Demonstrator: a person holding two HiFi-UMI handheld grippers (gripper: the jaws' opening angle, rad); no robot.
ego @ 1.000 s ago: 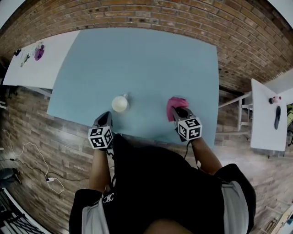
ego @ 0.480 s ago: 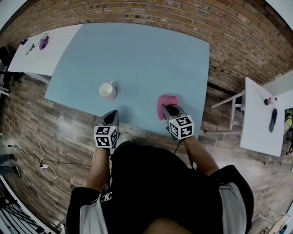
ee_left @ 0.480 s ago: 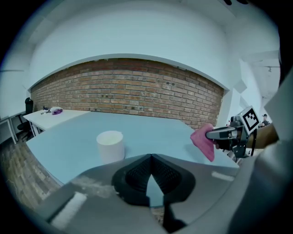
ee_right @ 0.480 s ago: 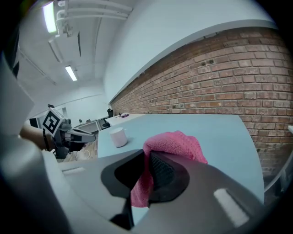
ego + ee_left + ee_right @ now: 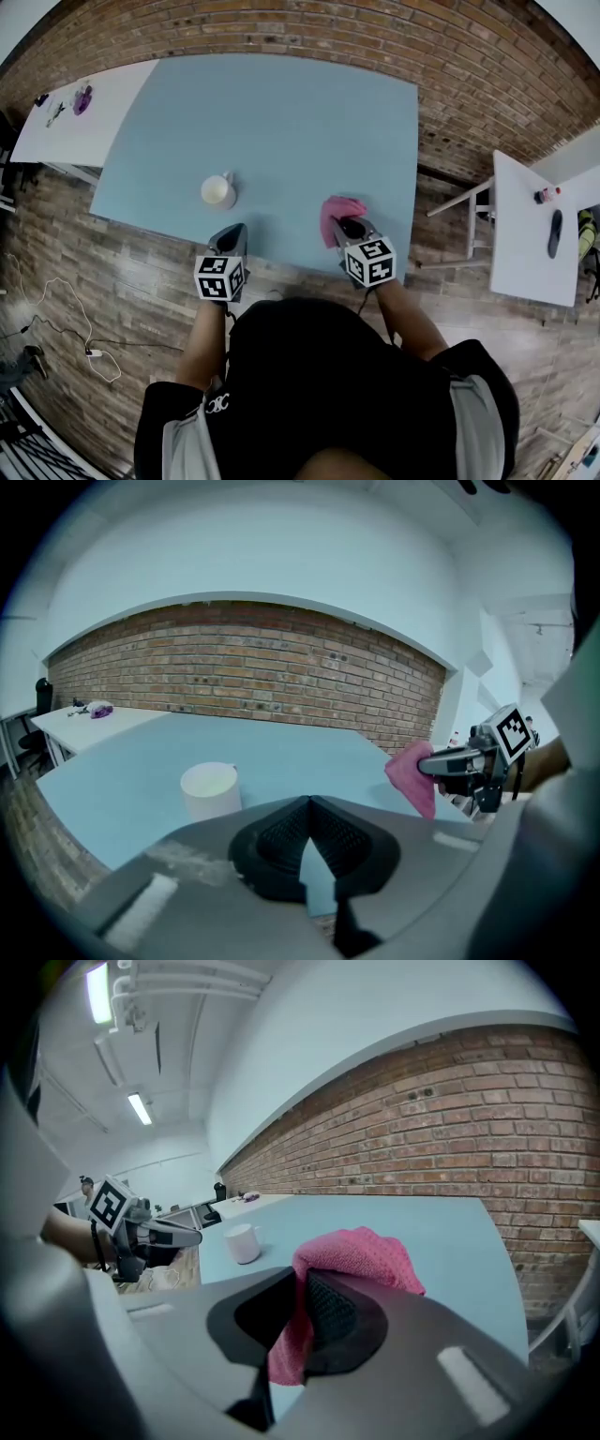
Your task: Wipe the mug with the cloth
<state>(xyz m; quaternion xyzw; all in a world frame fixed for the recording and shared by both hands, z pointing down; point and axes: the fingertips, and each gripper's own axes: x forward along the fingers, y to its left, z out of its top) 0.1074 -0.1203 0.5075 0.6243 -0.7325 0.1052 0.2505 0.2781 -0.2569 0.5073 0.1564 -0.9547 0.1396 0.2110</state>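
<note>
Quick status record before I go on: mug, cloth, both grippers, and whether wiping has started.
mug: upright on the table, near its front edge, nothing touching it
cloth: pink, pinched in the right gripper, apart from the mug
left gripper: shut, empty, at the table's front edge, short of the mug
right gripper: shut on the cloth, to the mug's right
wiping: not yet started
</note>
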